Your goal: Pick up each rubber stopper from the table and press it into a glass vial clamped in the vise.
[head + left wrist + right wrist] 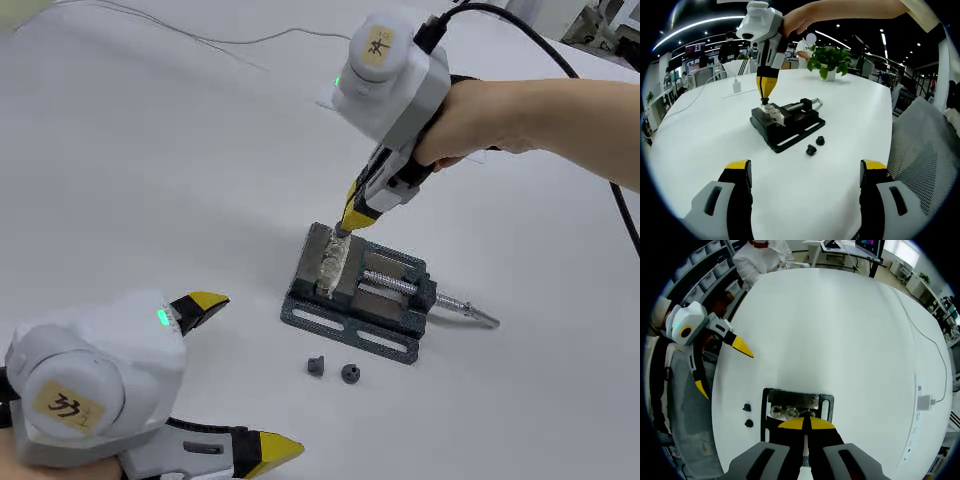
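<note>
A black vise (345,332) (790,139) (765,399) clamps clear glass vials (332,264) (774,113) (785,412) in a row. My right gripper (344,229) (763,101) (805,423) points down onto the far end of that row, shut on a small dark rubber stopper at a vial mouth. Two loose grey stoppers lie on the table in front of the vise, one (316,365) (811,149) (746,407) beside the other (350,373) (820,141) (748,423). My left gripper (240,375) (805,170) (722,360) hovers open and empty to their near left.
The white table (150,180) stretches wide around the vise. The vise screw handle (465,310) sticks out to the right. A thin cable (200,40) runs along the far edge; a charger plug (924,402) lies on it. A potted plant (829,61) stands far off.
</note>
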### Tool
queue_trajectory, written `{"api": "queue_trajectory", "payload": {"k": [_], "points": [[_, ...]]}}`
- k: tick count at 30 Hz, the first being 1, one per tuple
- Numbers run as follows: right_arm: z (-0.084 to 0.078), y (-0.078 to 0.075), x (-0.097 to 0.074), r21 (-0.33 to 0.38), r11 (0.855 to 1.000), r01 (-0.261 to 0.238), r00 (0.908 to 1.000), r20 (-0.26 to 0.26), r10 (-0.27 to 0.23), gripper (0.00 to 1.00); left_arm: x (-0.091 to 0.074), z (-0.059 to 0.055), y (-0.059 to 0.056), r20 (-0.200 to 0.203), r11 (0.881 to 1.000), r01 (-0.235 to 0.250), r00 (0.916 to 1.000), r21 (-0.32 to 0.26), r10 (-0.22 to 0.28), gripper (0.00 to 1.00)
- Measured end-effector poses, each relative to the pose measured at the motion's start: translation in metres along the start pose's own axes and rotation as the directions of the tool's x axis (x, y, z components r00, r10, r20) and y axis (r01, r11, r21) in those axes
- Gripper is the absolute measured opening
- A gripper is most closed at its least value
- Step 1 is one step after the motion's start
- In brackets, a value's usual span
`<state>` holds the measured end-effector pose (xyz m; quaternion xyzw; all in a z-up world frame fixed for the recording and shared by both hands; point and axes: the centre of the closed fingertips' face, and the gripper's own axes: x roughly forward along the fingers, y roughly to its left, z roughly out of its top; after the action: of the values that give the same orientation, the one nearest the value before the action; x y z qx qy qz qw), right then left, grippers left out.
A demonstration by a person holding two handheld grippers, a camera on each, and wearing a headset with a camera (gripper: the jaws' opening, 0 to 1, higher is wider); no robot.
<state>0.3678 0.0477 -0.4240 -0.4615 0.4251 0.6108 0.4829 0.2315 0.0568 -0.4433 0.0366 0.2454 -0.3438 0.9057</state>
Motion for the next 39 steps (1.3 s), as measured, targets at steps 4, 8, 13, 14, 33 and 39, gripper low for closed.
{"api": "queue_trajectory", "payload": {"k": [4, 8, 13, 14, 33, 39], "points": [[0.0, 0.001, 0.0, -0.019, 1.0, 0.008, 0.9999, -0.01, -0.008, 0.0, 0.0, -0.001, 0.001, -0.002, 1.0, -0.002, 1.0, -0.003, 0.002, 0.88], [-0.001, 0.002, -0.001, -0.027, 0.999, 0.023, 0.9997, -0.012, -0.024, 0.0, 0.0, -0.001, 0.0, -0.002, 1.0, -0.001, 1.0, -0.006, 0.001, 0.88], [-0.001, -0.003, 0.001, -0.028, 0.999, 0.03, 0.9994, -0.018, -0.03, 0.0, 0.003, -0.003, -0.001, -0.004, 1.0, 0.004, 1.0, -0.012, -0.004, 0.88], [-0.001, -0.003, 0.001, -0.018, 0.999, 0.031, 0.9993, -0.02, -0.032, 0.0, 0.003, -0.003, -0.001, -0.004, 1.0, 0.005, 1.0, -0.011, -0.006, 0.88], [-0.004, -0.015, 0.007, -0.065, 0.997, 0.041, 0.9954, -0.084, -0.046, 0.0, 0.009, 0.0, 0.004, 0.006, 0.999, -0.002, 1.0, -0.037, 0.002, 0.87], [-0.005, -0.013, 0.007, -0.093, 0.994, 0.057, 0.9919, -0.108, -0.067, 0.0, 0.01, 0.001, 0.005, 0.005, 0.999, -0.002, 1.0, -0.036, 0.002, 0.87]]}}
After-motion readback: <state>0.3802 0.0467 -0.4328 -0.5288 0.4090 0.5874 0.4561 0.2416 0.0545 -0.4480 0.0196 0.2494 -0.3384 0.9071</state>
